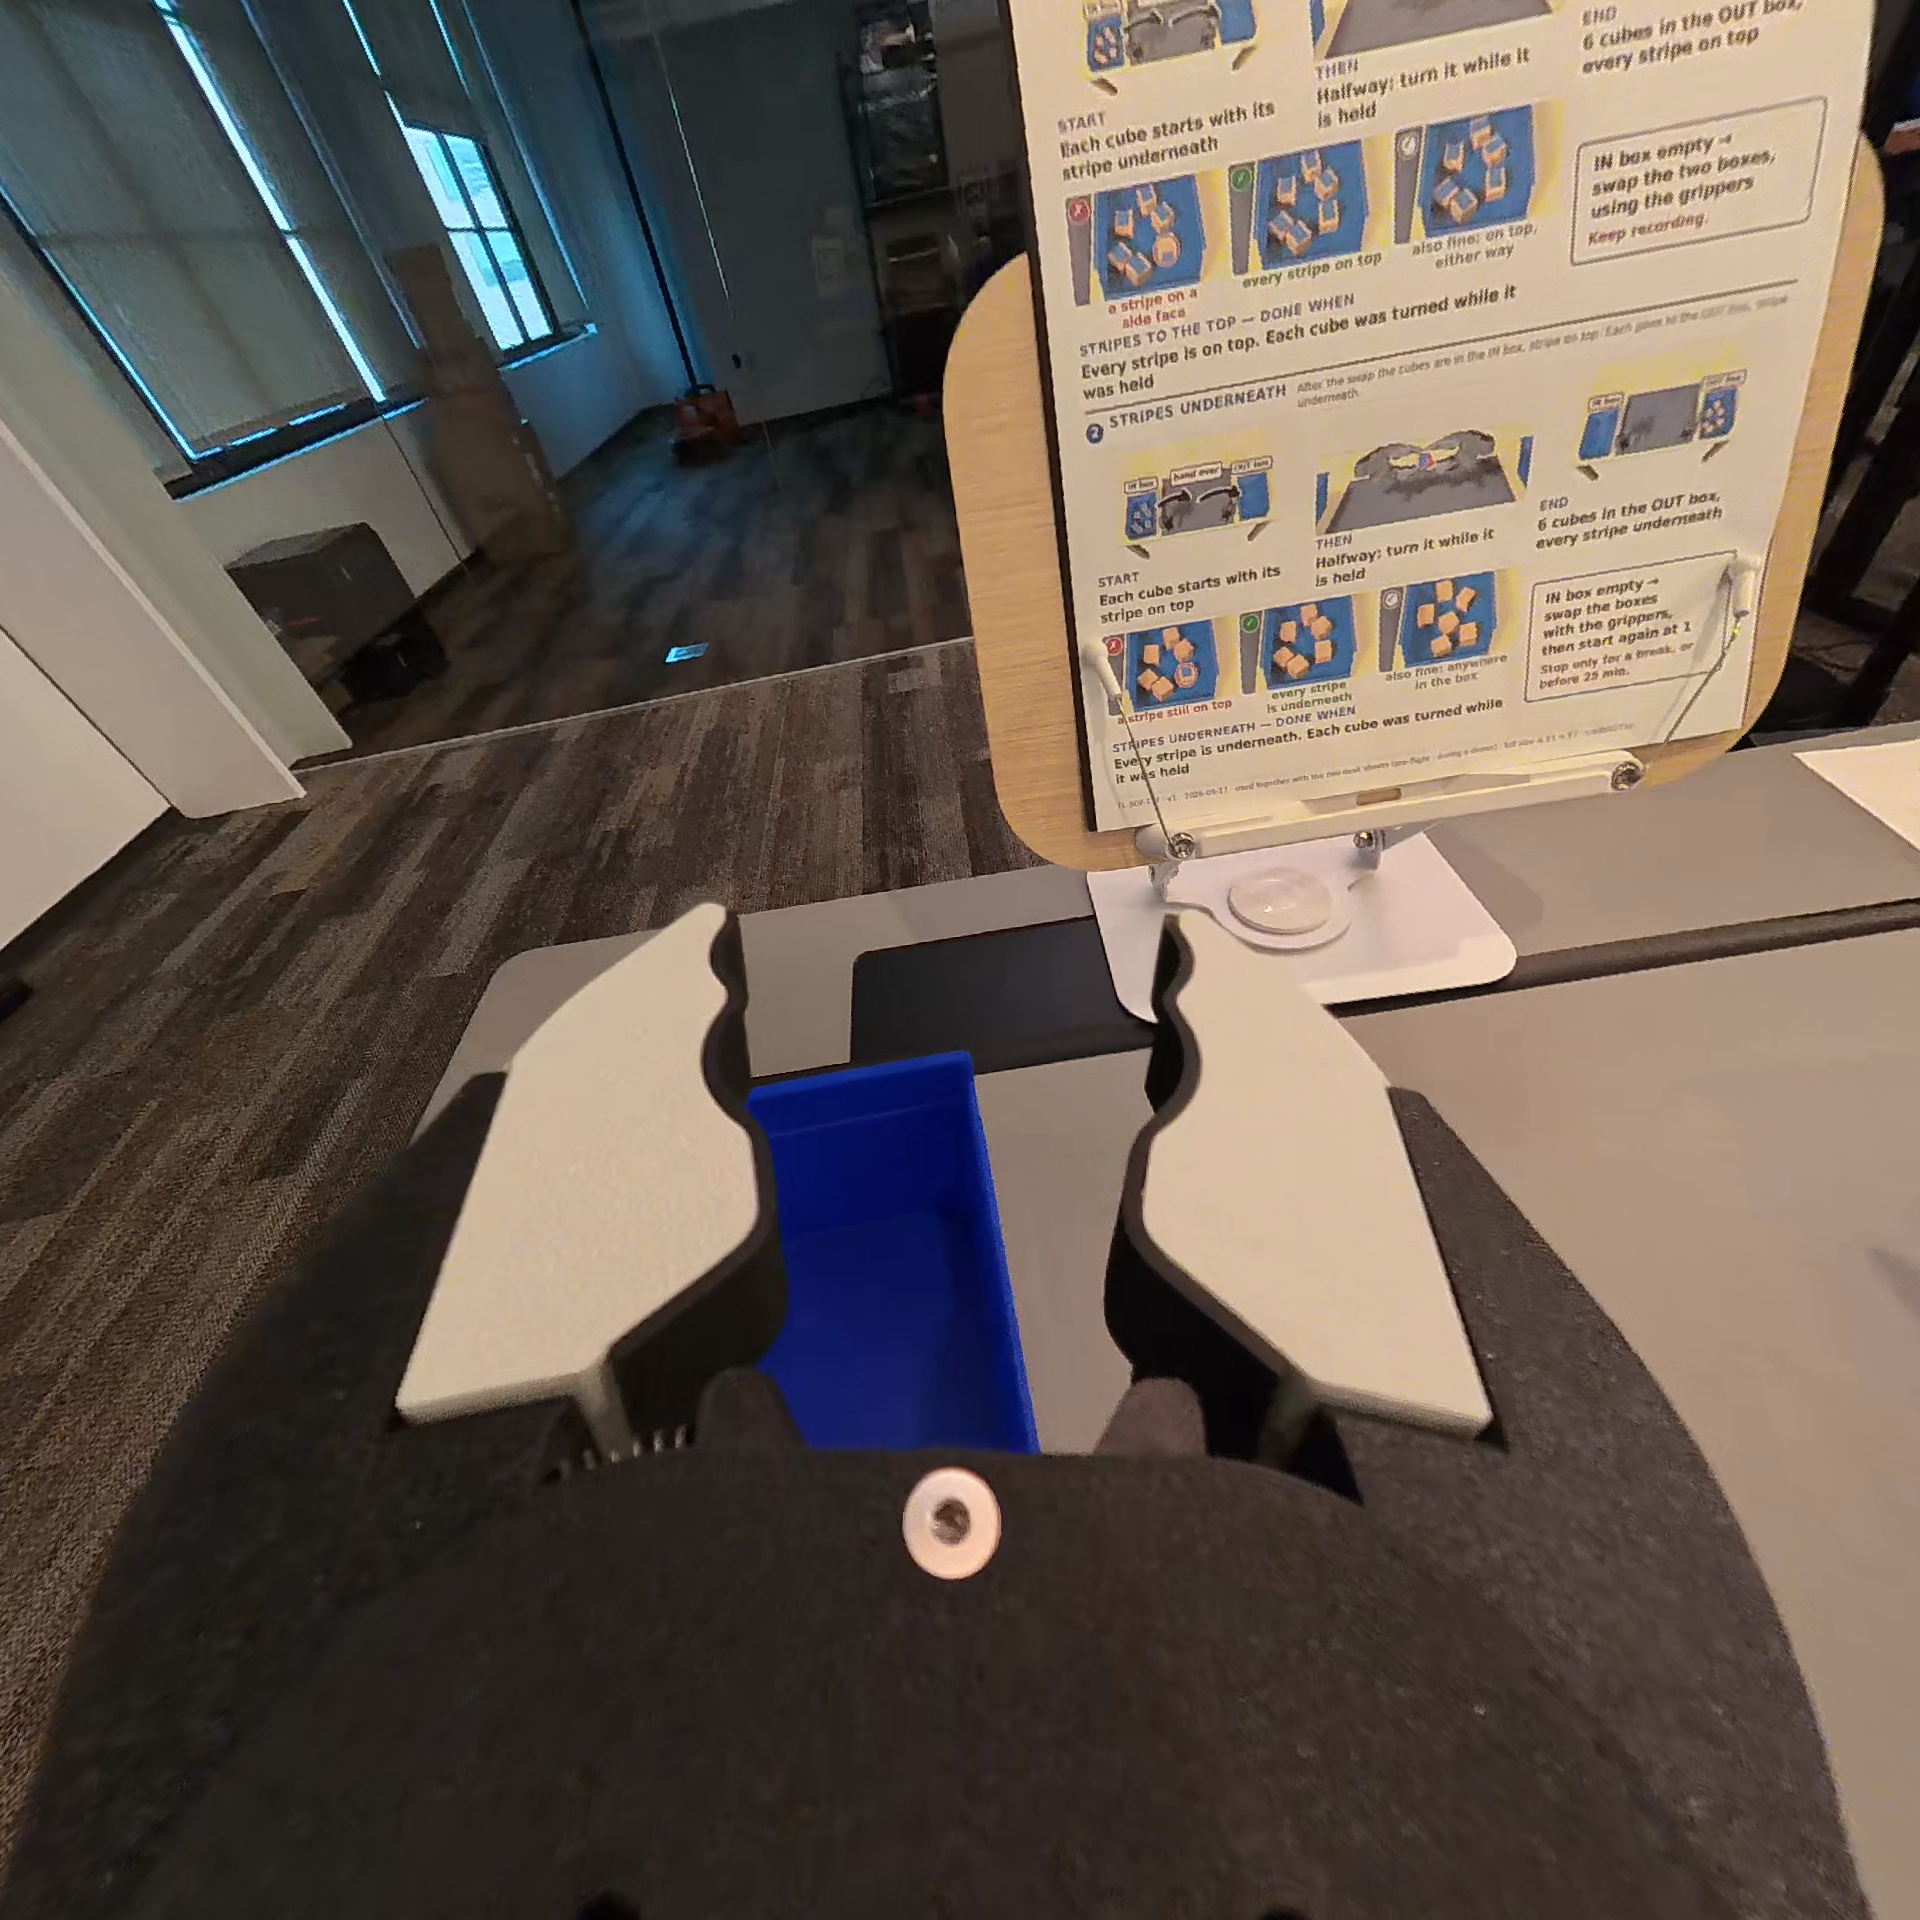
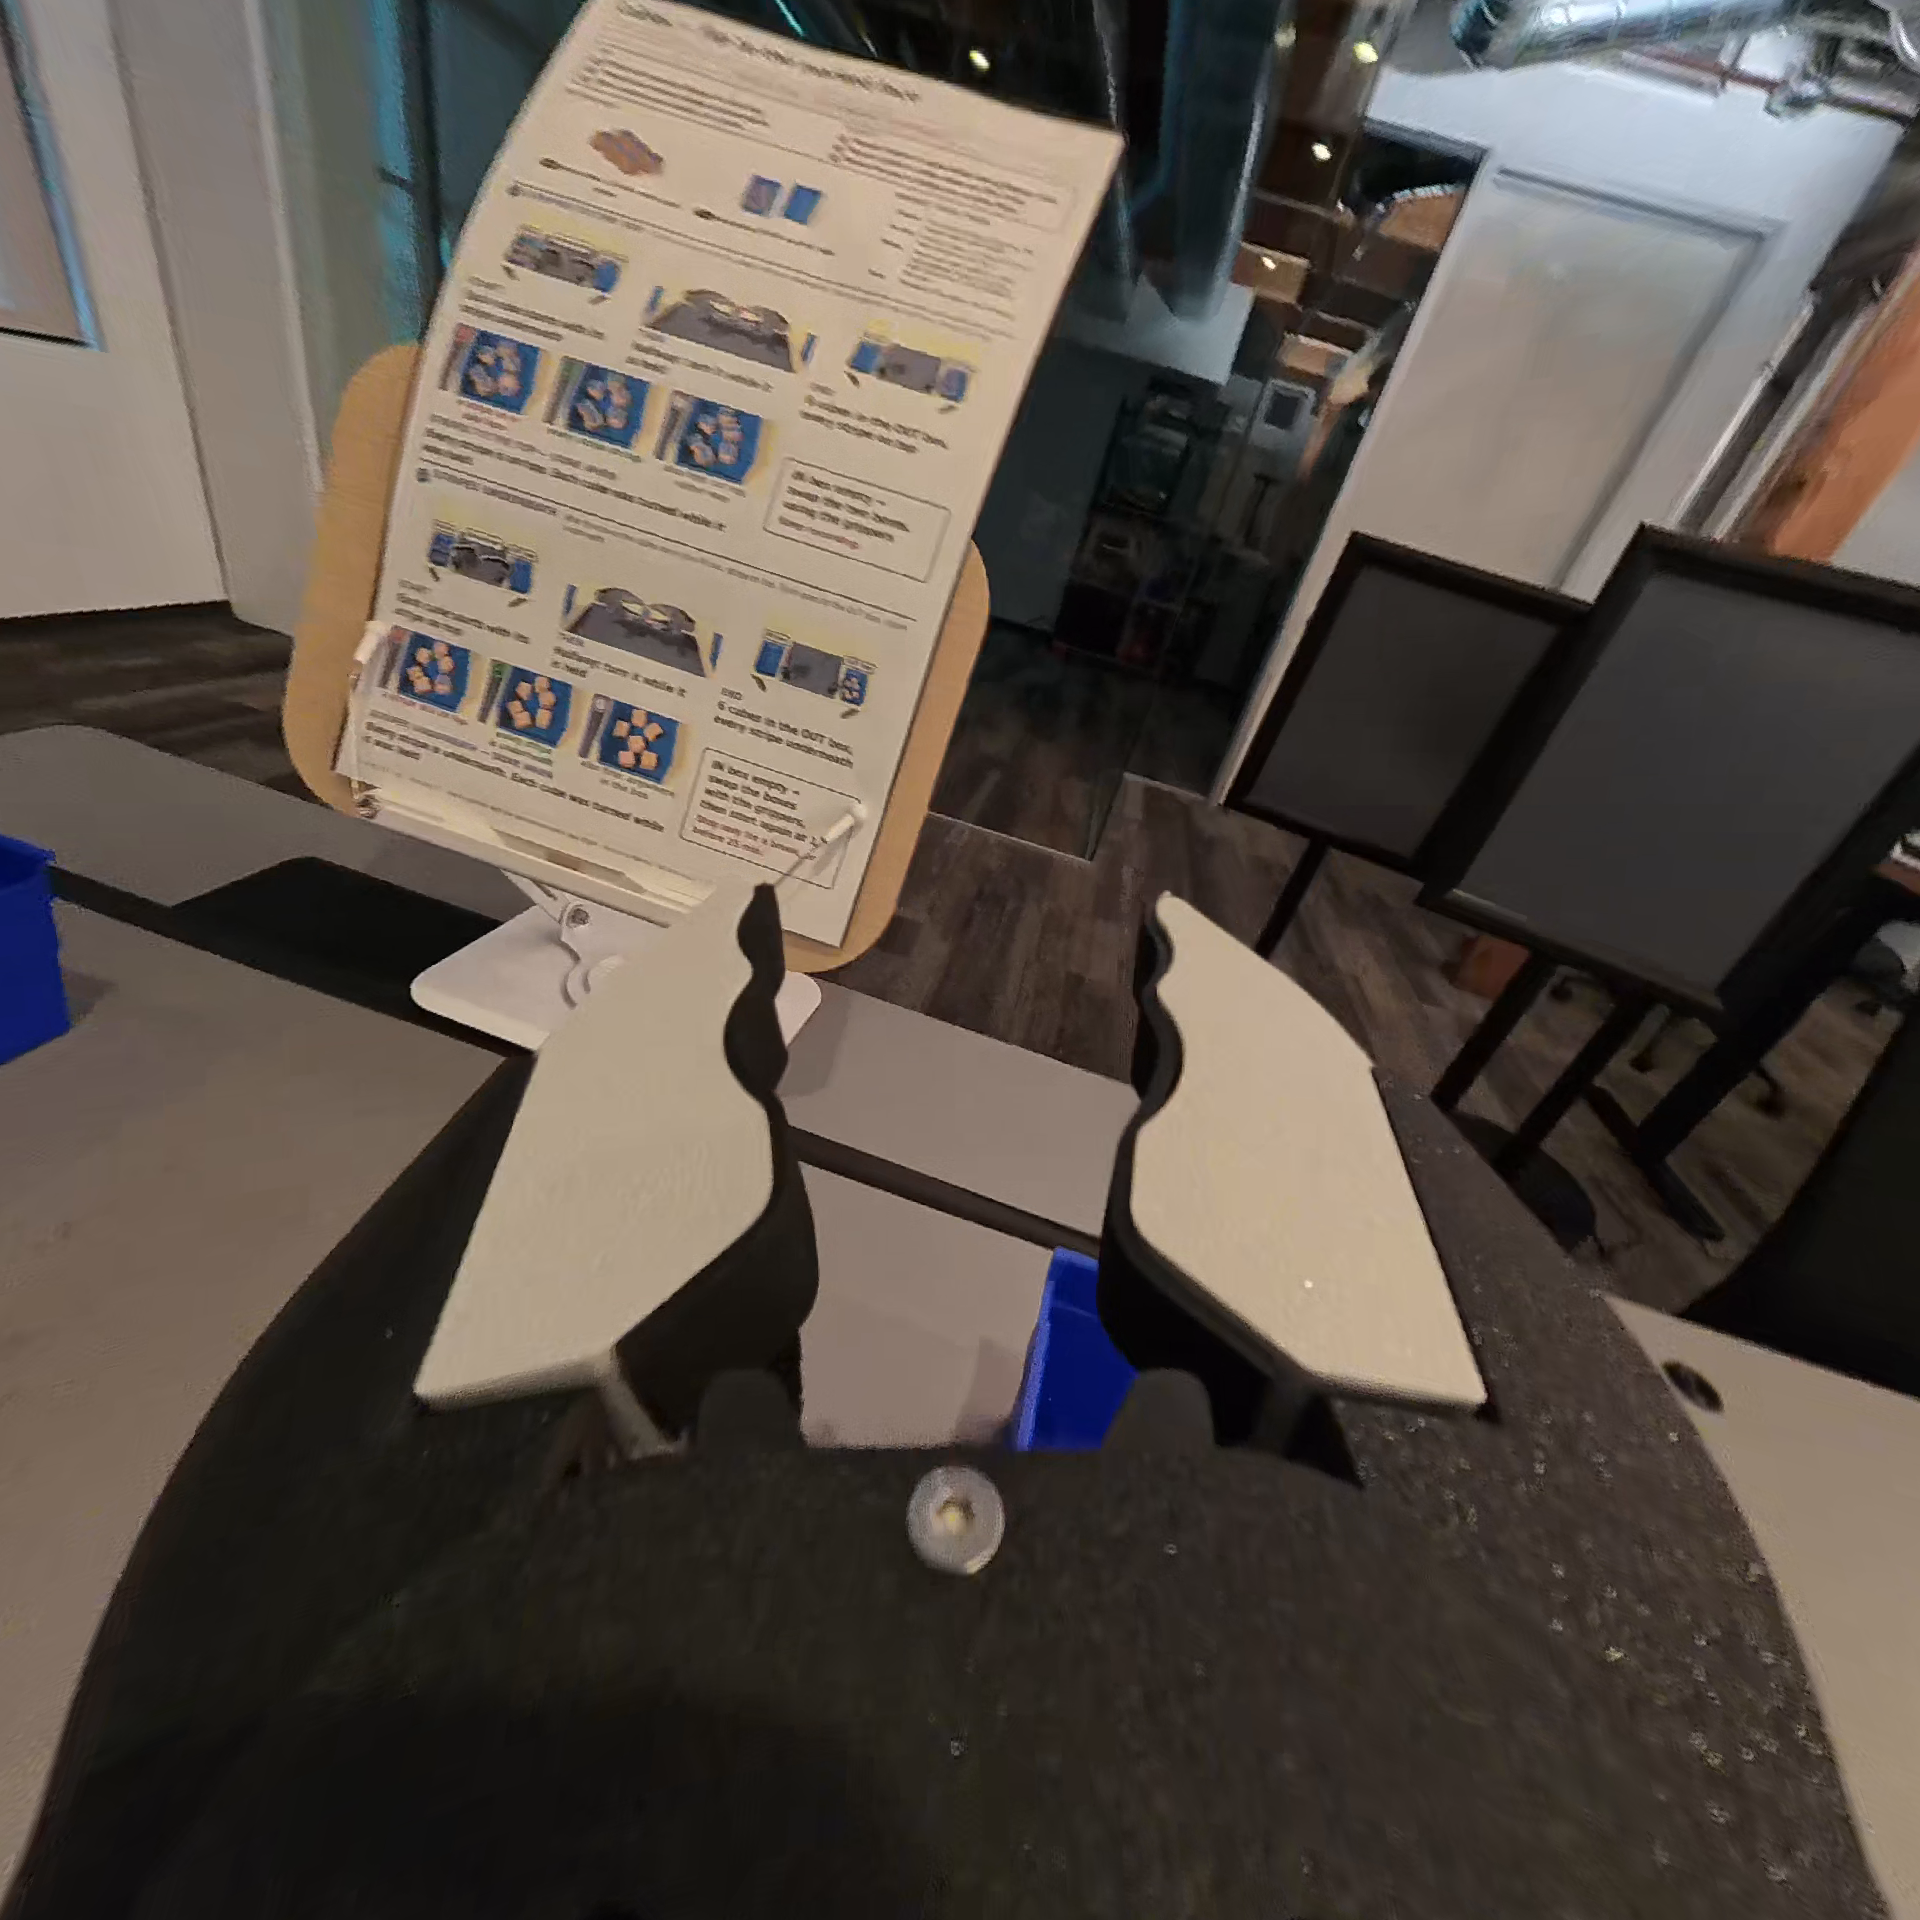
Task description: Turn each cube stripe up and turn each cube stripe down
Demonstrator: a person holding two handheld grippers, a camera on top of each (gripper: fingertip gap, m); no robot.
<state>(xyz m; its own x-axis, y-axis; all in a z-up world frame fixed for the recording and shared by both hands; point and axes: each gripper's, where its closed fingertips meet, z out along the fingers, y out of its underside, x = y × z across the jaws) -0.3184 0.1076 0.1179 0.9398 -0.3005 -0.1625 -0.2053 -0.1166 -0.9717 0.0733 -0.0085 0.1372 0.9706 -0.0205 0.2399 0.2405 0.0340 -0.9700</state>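
Your left gripper [image 1: 951, 987] hangs above the blue box [image 1: 894, 1247] at the left end of the grey table [image 1: 1610, 1143], jaws spread wide, nothing held. The part of this box's floor showing between the fingers is bare; no cube is visible there. Your right gripper [image 2: 956, 966] is likewise wide open and empty, raised over the table's far edge, with only a corner of a second blue box [image 2: 1065, 1351] showing below its right finger [image 2: 1278, 1195]. That box's interior is hidden, so where the cubes lie cannot be confirmed from either view.

Risks, as judged from here:
- The right wrist view is blurred and tilted; descending at that angle may strike the box wall and shove or tip the box.
- Reaching in without seeing a cube invites a grip on its corner, and a slip during the turn.
- The instruction sheet [image 2: 707, 468] on its white stand [image 1: 1299, 935] is near both sets of fingertips; a forward sweep could knock it over.
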